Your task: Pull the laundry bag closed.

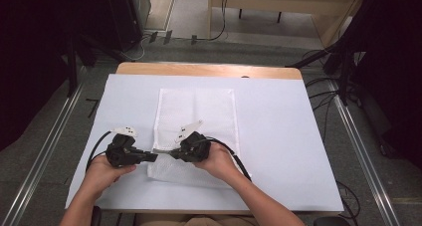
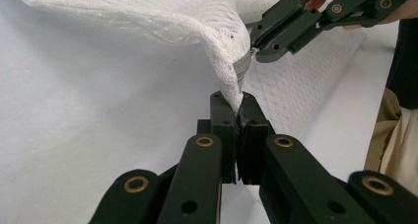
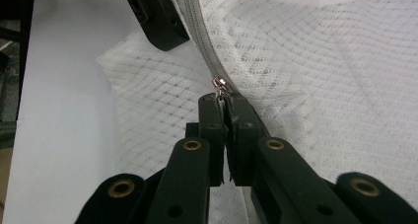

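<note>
- White mesh bag [image 1: 196,131]: netted fabric pouch with a grey zipper [image 3: 199,44], lying flat on the white table cover [image 1: 278,136], near the middle and toward the person's side. Its near left corner is lifted off the surface between the two grippers.
- Left gripper [image 1: 152,157]: black, two-jawed, held in the person's left hand [image 1: 102,173] at the bag's near left edge. In the left gripper view [image 2: 240,108] the jaws are pressed together on a fold of the mesh beside the zipper's end; the fabric rises from the pads in a taut peak.
- Right gripper [image 1: 174,154]: black, held in the right hand [image 1: 219,161], tips pointing left, close to the left gripper's tips. In the right gripper view [image 3: 224,103] the jaws are clamped tight on the zipper's pull tab, with the small metal slider [image 3: 219,83] showing just beyond the tips.
- Zipper: runs away from the right gripper's jaws toward the left gripper's jaws, seen farther off at the top of that view.
- Table cover: white sheet over a wooden table [image 1: 209,69].
- Cables: a black lead trails from each gripper across the cover.
</note>
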The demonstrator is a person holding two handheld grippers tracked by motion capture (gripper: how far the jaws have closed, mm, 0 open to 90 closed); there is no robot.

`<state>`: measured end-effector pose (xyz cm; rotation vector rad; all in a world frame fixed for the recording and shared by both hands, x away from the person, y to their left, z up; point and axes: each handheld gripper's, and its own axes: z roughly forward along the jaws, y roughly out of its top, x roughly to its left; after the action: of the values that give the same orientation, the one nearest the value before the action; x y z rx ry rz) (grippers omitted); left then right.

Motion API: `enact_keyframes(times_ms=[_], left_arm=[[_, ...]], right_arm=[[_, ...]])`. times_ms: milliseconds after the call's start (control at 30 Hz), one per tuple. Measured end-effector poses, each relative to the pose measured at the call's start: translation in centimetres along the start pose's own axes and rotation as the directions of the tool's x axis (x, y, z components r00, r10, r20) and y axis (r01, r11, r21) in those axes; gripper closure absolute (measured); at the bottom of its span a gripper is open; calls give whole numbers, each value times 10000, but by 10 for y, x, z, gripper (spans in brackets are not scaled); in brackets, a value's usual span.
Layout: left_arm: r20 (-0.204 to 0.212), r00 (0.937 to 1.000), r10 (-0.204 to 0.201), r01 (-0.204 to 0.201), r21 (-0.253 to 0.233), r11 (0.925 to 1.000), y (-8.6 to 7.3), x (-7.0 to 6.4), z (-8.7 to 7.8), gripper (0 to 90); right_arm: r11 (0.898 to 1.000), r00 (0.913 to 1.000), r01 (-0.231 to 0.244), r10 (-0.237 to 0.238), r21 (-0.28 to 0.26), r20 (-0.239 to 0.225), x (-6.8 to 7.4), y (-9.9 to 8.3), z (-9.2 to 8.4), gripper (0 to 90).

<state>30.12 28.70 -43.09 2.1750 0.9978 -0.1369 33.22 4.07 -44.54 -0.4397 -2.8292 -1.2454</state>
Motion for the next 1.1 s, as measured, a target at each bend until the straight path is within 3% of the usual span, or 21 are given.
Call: enact_keyframes(times_ms=[100,1100], left_arm=[[34,9999,-108,108,-81,9999,-1,1,-1,890],[320,9994,-139,148,-281,9995,-3,3,-3,887]], right_arm=[[9996,9999,-107,105,245,76,-2,-4,-1,884],[9976,9991,-422,419,548,78,-13,-23,-24,884]])
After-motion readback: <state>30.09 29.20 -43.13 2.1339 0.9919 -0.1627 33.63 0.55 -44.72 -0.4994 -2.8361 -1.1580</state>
